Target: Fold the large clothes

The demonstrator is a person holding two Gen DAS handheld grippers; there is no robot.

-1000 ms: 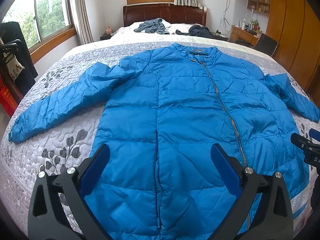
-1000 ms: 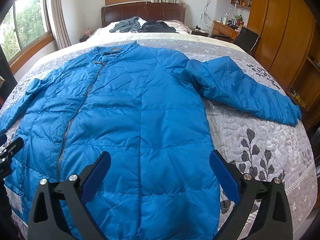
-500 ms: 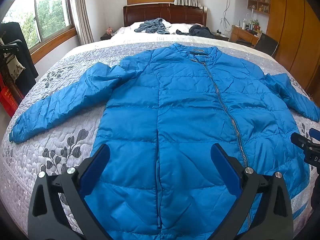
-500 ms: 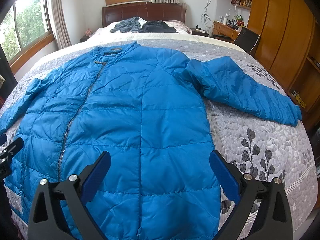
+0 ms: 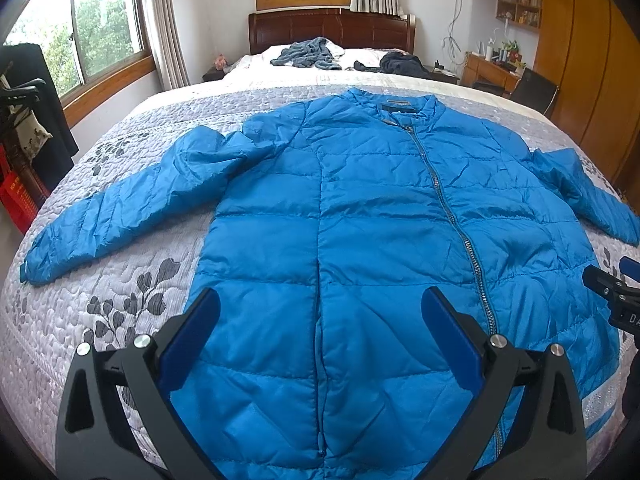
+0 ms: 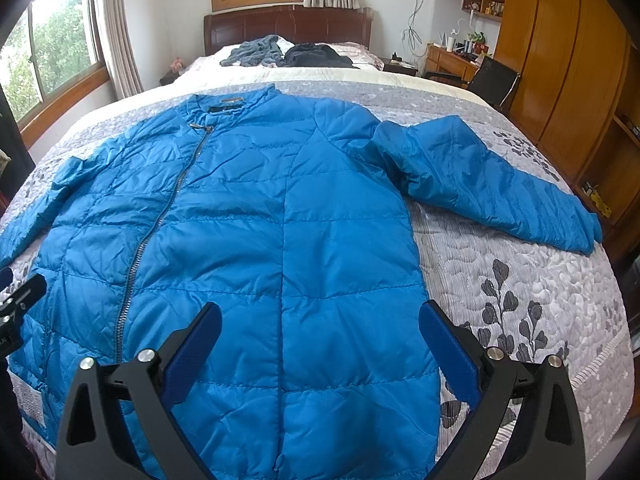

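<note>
1. A bright blue quilted down jacket (image 5: 360,240) lies flat and face up on a bed (image 5: 120,300), zipped shut, with its collar toward the far headboard and its hem at the near edge.
2. The bed is covered by a grey quilted bedspread (image 6: 520,280) printed with dark leaf sprigs.
3. The jacket's grey zipper (image 5: 452,216) runs from the collar down to the hem.
4. Both sleeves are spread outward; one sleeve (image 5: 120,208) reaches to the left, the other sleeve (image 6: 500,184) reaches to the right, each angled slightly toward the near edge.
5. The left tool (image 5: 320,332) hovers above the left half of the jacket's hem, its two blue-padded fingers spread wide with nothing between them.
6. The right tool (image 6: 320,344) hovers above the right half of the hem, likewise spread wide and gripping nothing.
7. Each tool's tip shows at the edge of the other's view, side by side over the near end of the jacket.
8. At the far end of the bed, near a dark wooden headboard (image 5: 332,32), lie a rumpled grey garment (image 5: 308,54) and a dark garment (image 5: 400,64).
9. A window (image 5: 100,48) stands on the left; a wooden wardrobe (image 6: 560,60) lines the right wall.
</note>
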